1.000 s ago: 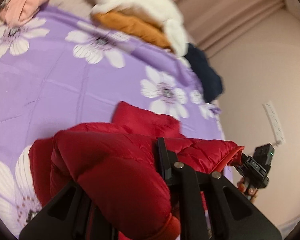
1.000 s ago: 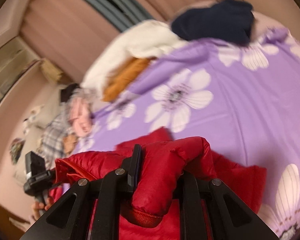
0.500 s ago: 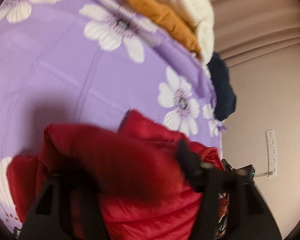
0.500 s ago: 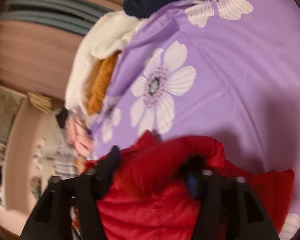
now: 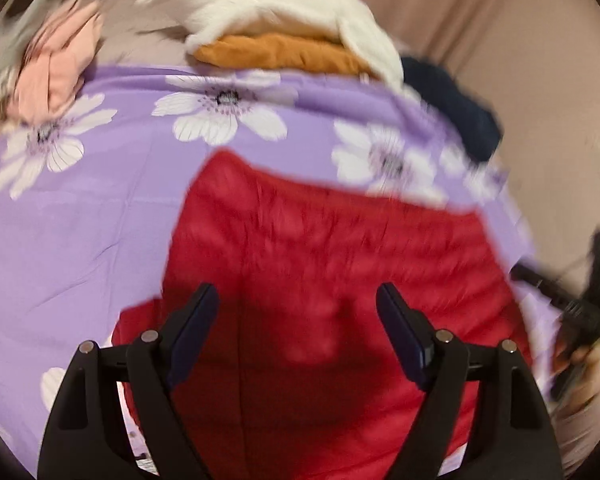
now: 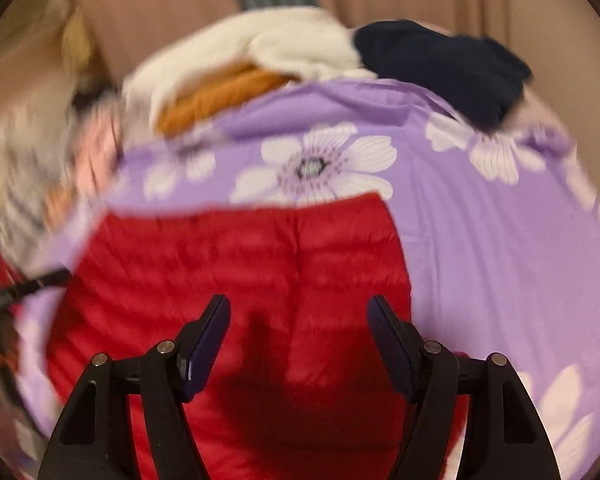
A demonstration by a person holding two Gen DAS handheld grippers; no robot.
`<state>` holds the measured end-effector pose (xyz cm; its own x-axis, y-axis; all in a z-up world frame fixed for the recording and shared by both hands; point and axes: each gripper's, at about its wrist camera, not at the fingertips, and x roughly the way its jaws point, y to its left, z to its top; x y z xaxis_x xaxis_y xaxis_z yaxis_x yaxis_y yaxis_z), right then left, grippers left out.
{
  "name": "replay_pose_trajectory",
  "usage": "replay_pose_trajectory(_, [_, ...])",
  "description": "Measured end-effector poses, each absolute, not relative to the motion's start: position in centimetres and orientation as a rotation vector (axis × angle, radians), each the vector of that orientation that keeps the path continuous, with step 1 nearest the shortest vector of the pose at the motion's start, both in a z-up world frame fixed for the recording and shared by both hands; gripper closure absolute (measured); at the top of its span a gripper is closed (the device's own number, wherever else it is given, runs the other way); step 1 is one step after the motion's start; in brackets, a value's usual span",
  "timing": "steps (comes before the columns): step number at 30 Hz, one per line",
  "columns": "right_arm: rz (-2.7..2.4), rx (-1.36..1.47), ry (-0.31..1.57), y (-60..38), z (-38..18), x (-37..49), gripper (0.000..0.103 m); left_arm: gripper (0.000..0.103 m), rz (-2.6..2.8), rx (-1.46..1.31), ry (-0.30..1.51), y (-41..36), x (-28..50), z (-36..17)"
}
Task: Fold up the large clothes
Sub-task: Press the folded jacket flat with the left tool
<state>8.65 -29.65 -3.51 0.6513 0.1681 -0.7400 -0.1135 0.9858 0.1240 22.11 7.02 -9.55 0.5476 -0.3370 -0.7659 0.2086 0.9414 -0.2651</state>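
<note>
A red quilted puffer jacket (image 5: pixel 320 264) lies spread flat on a purple bedsheet with white flowers (image 5: pixel 80 216). It also shows in the right wrist view (image 6: pixel 228 264). My left gripper (image 5: pixel 298 294) is open and empty, its jaws wide apart just above the jacket's near part. My right gripper (image 6: pixel 298 306) is open and empty too, hovering over the jacket's near edge. The right gripper shows blurred at the right edge of the left wrist view (image 5: pixel 580 304). Both views are motion-blurred.
At the far edge of the bed lie a white fleece (image 5: pixel 276 4) over an orange garment (image 5: pixel 280 52), a navy garment (image 5: pixel 452 108) and a pink garment (image 5: pixel 56 68). Beige curtains (image 6: pixel 180 8) hang behind. The sheet (image 6: pixel 500 260) extends right.
Both grippers held the red jacket lifted and bunched; they have let go and opened. The jacket now lies flat on the sheet, and both cameras swung level toward the far edge.
</note>
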Motion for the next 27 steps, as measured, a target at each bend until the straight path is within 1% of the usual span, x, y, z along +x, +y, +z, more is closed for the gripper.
replay_pose_trajectory(2, [0.132, -0.030, 0.886, -28.6, -5.4, 9.3, 0.031, 0.023, -0.301, -0.036, 0.968, 5.8, 21.9, -11.7])
replay_pose_trajectory(5, [0.125, -0.020, 0.931, -28.8, -7.6, 10.1, 0.031, 0.022, -0.305, -0.019, 0.980, 6.0, 21.9, -13.8])
replay_pose_trajectory(9, [0.135, 0.022, 0.927, -29.7, -9.2, 10.5, 0.030, 0.020, -0.326, -0.075, 0.992, 7.0, 22.6, -14.7])
replay_pose_trajectory(15, [0.114, 0.019, 0.908, -29.3, -9.9, 10.4, 0.027, 0.017, -0.324, -0.073, 0.990, 6.5, 22.6, -15.2])
replay_pose_trajectory(20, [0.090, 0.024, 0.900, -29.1, -8.4, 9.4, 0.026, 0.018, -0.324, -0.175, 0.999, 7.8, 21.5, -13.2])
replay_pose_trajectory(23, [0.114, 0.023, 0.831, -28.9, -6.4, 7.4, 0.026, 0.017, -0.338, -0.279, 0.935, 10.4, 18.9, -10.8])
replay_pose_trajectory(25, [0.124, 0.023, 0.799, -28.7, -5.4, 6.3, 0.026, 0.015, -0.327, -0.342, 0.908, 12.5, 17.1, -9.9])
replay_pose_trajectory(27, [0.153, 0.024, 0.759, -28.1, -4.2, 4.8, 0.026, 0.015, -0.302, -0.403, 0.900, 14.6, 15.4, -9.7])
